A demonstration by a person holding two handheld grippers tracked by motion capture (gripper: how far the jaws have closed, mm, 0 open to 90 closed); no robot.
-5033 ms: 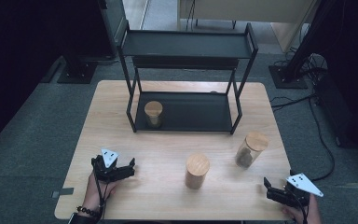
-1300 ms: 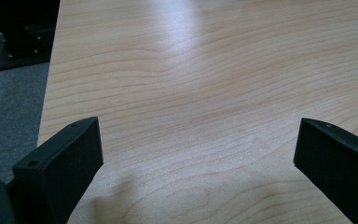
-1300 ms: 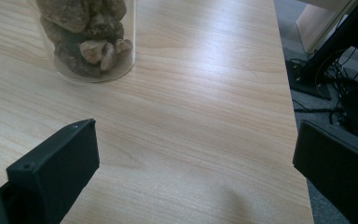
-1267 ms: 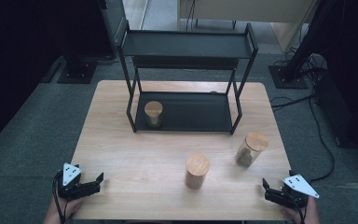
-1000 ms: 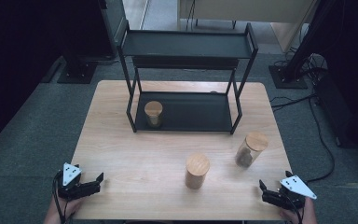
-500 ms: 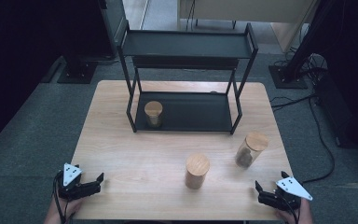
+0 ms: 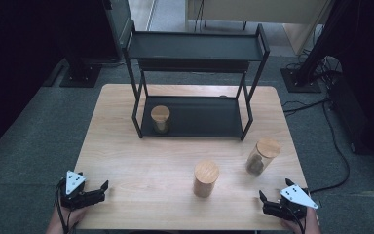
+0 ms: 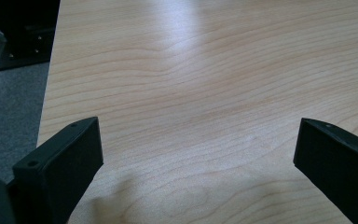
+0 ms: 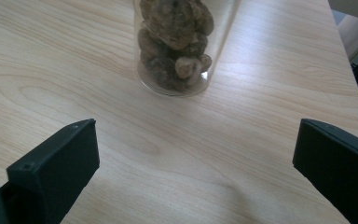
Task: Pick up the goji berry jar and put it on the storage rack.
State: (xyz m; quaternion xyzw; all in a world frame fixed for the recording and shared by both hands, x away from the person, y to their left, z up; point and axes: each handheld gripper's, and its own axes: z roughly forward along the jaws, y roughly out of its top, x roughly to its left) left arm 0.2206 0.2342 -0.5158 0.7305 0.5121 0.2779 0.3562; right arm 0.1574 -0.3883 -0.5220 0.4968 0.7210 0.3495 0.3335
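I count three jars with wooden lids: one [image 7: 160, 118] left of centre on the rack's lower shelf, one [image 7: 206, 178] lower centre, one [image 7: 261, 156] lower right. One black rack [image 7: 195, 48], one table [image 7: 136, 161], two grippers [image 7: 102, 187] [image 7: 264, 201].

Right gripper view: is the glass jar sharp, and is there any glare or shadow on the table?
Right gripper view: the glass jar and its brown lumps look fairly sharp, cut off at the top; soft shadow beneath the jaws. Left gripper view: pale glare on the table at the top, grain softer there. High view: even light, dark surroundings.
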